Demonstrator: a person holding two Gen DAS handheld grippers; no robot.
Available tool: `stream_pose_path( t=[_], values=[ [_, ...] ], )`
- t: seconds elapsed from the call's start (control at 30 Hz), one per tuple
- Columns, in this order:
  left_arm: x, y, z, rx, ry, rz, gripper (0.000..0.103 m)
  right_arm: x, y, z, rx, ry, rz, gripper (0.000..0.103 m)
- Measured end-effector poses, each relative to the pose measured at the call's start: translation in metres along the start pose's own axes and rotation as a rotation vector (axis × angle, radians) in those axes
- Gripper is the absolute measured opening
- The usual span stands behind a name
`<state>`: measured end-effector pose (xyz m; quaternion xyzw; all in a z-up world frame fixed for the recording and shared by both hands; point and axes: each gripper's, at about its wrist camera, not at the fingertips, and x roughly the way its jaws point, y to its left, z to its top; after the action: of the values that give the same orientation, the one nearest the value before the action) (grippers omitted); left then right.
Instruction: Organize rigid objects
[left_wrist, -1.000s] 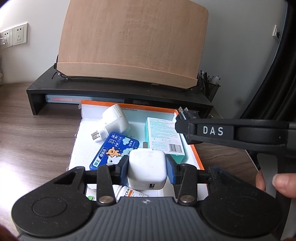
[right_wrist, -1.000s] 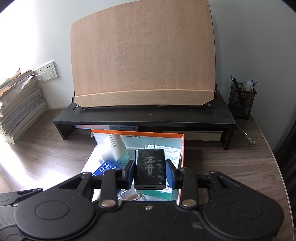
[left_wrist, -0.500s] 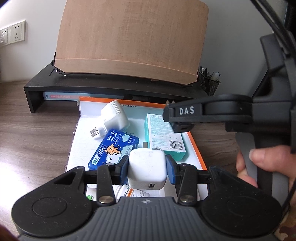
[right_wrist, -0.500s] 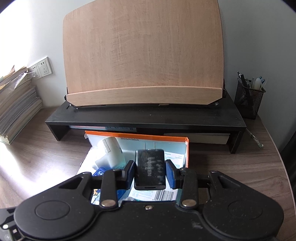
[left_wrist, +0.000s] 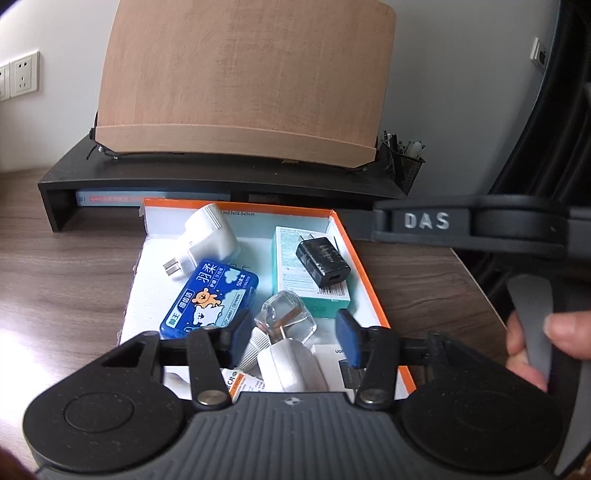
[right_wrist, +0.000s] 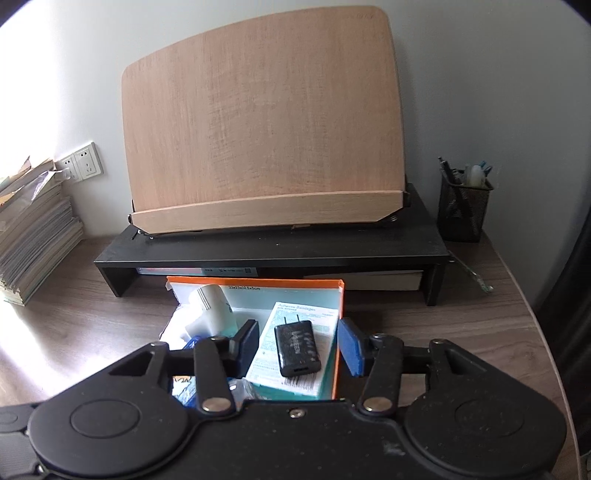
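Both tools just opened, black charger (right_wrist: 297, 348) dropped onto bandage box (right_wrist: 293, 341), white charger (left_wrist: 291, 363) seemingly released

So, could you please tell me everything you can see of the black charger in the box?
The black charger is a small, glossy, plastic-looking block with faint grey lettering on its top face, two metal prongs at its far end and a USB port in the near end. It lies flat on the teal-and-white bandage carton, slightly skewed, by the right wall of the orange-rimmed box. The right claw has just opened and no longer touches it.
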<state>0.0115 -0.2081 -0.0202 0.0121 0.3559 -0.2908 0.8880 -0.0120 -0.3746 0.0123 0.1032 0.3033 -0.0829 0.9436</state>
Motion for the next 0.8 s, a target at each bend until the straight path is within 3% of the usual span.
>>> stream_pose_path(
  t=[0.27, 0.8],
  values=[
    [-0.043, -0.001, -0.001, 0.034, -0.040, 0.024, 0.103, -0.065, 0.000, -0.022, 0.033, -0.029, -0.093, 0.082],
    [-0.107, 0.008, -0.047, 0.009, 0.061, 0.162, 0.103, -0.150, 0.025, -0.099, 0.077, 0.050, -0.124, 0.086]
  ],
)
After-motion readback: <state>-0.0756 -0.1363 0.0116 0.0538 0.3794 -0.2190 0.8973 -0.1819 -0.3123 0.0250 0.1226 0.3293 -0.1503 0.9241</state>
